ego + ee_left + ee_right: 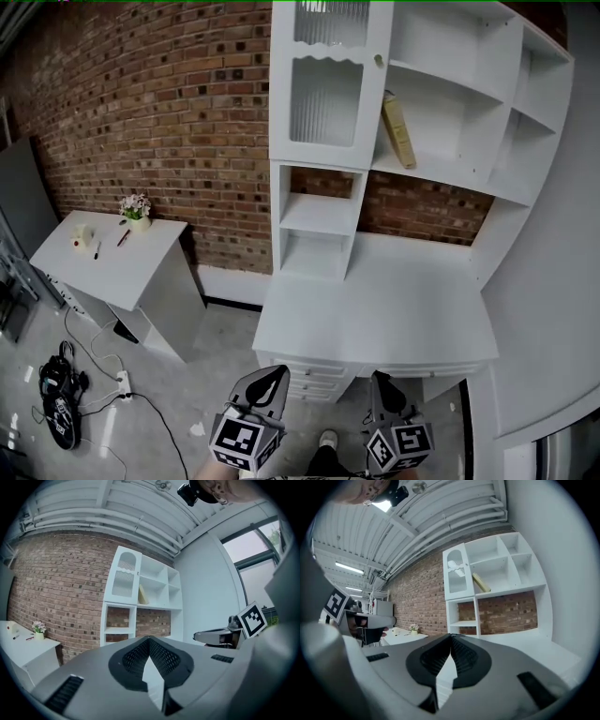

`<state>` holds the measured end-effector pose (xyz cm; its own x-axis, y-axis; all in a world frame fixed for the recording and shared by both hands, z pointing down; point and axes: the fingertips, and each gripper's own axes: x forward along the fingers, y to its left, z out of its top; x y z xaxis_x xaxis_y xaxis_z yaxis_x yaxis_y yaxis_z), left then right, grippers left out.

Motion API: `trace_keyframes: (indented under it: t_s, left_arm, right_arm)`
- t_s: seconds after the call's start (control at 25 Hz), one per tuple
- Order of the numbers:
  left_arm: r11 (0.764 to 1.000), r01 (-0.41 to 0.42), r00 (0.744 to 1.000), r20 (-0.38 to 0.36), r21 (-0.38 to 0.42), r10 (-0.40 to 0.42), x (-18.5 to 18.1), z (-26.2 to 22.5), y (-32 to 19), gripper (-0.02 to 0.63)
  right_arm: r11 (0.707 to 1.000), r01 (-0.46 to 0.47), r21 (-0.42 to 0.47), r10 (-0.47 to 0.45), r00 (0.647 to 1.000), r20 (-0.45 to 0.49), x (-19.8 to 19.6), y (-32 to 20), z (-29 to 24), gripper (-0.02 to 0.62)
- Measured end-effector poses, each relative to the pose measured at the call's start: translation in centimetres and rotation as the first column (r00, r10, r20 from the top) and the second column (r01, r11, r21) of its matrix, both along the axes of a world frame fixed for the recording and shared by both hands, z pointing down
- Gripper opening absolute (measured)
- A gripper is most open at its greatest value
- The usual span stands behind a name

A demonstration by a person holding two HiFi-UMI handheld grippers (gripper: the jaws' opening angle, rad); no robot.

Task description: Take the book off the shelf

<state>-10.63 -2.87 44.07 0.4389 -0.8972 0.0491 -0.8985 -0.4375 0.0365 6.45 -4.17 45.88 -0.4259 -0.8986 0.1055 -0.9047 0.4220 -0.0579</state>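
While both pairs hung low before the white tabletop (394, 300), well short of the shelving, neither held or touched anything. The left tongs (277, 373) were pressed together at the tips, their ridged dark pads meeting in a point with nothing between them in the left gripper view (149, 638). The right tongs (380, 380) were equally closed and empty (451, 635).

The book (399, 129) stood on the upper shelf (441, 171), in the open compartment just right of the ribbed cupboard door (325, 98). Its long axis ran nearly upright but tilted. The top leaned left against the compartment's side wall and the foot rested further right on the shelf board. It was a pale yellowish volume, seen small in both gripper views (142, 595) (481, 582).

Its cover print was too small to read. The bottom edge of the head view cut off both tongs behind their marker cubes, and the ribbed door hid whatever lay behind it.
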Motion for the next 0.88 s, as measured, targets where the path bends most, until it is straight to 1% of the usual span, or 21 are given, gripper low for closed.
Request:
trace_keyframes:
  t_s: [0.12, 0.32, 0.48, 0.56, 0.68, 0.76, 0.88]
  left_arm:
    - [0.999, 0.029, 1.000, -0.008, 0.019, -0.029, 2.4, -1.2, -5.6, 0.011]
    - [0.999, 0.052, 0.999, 0.002, 0.012, -0.052, 6.9, -2.9, -14.1, 0.011]
    - [0.997, 0.050, 0.999, -0.001, 0.059, -0.050, 9.5, -4.0, -19.4, 0.011]
    - [0.996, 0.052, 0.999, 0.002, 0.072, -0.053, 10.2, -4.5, -21.6, 0.011]
    - [0.997, 0.063, 0.998, -0.007, 0.052, -0.063, 10.3, -4.3, -24.8, 0.011]
    - [0.997, 0.057, 0.998, -0.006, 0.043, -0.056, 10.2, -3.9, -26.8, 0.011]
    - [0.998, 0.032, 0.999, -0.004, 0.053, -0.032, 10.2, -4.2, -29.9, 0.011]
  right_arm:
    - [0.999, 0.035, 0.013, -0.035, 0.999, -0.011, 2.3, -5.7, -1.1, 0.008]
    - [0.995, 0.085, 0.048, -0.085, 0.996, -0.016, 5.9, -14.6, -3.1, 0.008]
    - [0.993, 0.100, 0.063, -0.098, 0.994, -0.043, 7.6, -20.2, -3.8, 0.008]
    - [0.993, 0.095, 0.068, -0.091, 0.994, -0.051, 8.4, -22.7, -4.2, 0.008]
    - [0.994, 0.078, 0.077, -0.074, 0.996, -0.056, 9.0, -26.0, -4.9, 0.008]
    - [0.994, 0.066, 0.086, -0.061, 0.996, -0.058, 9.1, -27.9, -5.3, 0.008]
    - [0.993, 0.044, 0.108, -0.037, 0.997, -0.068, 9.0, -30.5, -6.2, 0.008]
